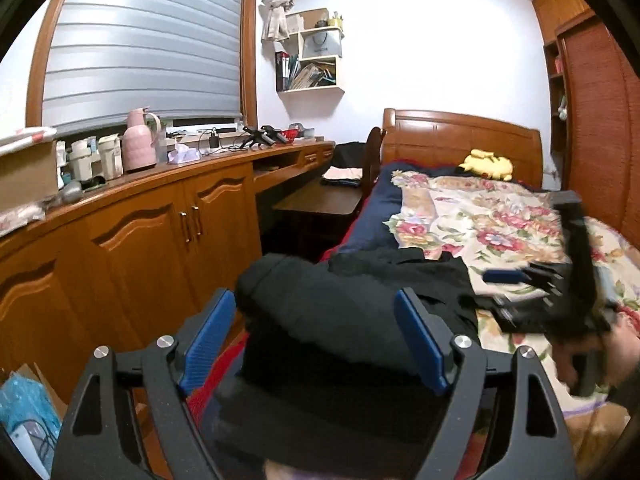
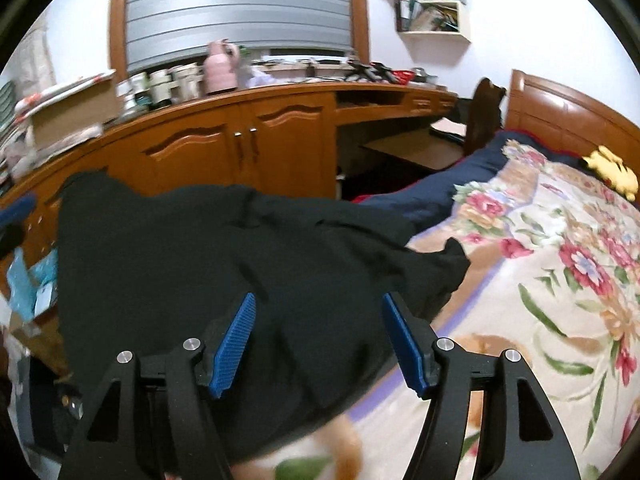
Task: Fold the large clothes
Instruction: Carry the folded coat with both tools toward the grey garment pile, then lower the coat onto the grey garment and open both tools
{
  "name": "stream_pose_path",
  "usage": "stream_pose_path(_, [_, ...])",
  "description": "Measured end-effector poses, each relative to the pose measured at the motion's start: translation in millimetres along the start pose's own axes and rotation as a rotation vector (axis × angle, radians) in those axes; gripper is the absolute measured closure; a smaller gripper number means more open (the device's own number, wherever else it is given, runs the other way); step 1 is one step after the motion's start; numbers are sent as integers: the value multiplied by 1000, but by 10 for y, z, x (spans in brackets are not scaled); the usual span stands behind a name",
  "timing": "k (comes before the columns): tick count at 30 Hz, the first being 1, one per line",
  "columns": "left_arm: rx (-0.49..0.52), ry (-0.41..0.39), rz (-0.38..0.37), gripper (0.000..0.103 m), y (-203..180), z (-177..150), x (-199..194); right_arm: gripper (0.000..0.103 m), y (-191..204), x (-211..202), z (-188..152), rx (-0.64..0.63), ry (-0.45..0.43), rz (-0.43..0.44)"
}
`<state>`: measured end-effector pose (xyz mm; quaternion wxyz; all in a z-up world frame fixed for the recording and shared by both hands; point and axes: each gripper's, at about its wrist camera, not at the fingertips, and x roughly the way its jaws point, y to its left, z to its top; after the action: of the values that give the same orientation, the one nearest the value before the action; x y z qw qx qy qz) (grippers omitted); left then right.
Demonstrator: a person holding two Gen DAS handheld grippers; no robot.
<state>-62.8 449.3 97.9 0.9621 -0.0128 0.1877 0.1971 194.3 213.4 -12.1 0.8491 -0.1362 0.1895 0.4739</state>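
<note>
step: early, regrasp before a fold | left tongs (image 1: 316, 340) wide, right tongs (image 2: 320, 344) wide, both empty | black garment (image 2: 224, 248) bunched on bed (image 2: 560, 280) edge beneath both tongs | next: pinch corners, spread flat

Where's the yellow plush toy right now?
The yellow plush toy lies at the head of the bed, just below the wooden headboard, beyond the floral blanket.

One black garment (image 2: 224, 248), two grippers: left gripper (image 1: 318, 336), right gripper (image 2: 320, 344). One floral blanket (image 2: 560, 280), one yellow plush (image 1: 488, 165), one pink jug (image 1: 139, 142), one wall shelf (image 1: 316, 56).
</note>
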Motion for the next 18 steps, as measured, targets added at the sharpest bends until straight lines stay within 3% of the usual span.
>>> stream_pose_path(5, [20,83,81,21,54,-52,303,36,95,-248,-77,-37,-24,127])
stream_pose_path(8, [32,152,141,21,168,-256,497,36,138,-227,-115,-65,-13,153])
stream_pose_path(13, [-3,206,126,21,242,-531,579,36,172,87,-296,-102,79,144])
stream_pose_path(18, [-10,176,101,21,134,-565,405,36,-14,29,-376,-41,54,147])
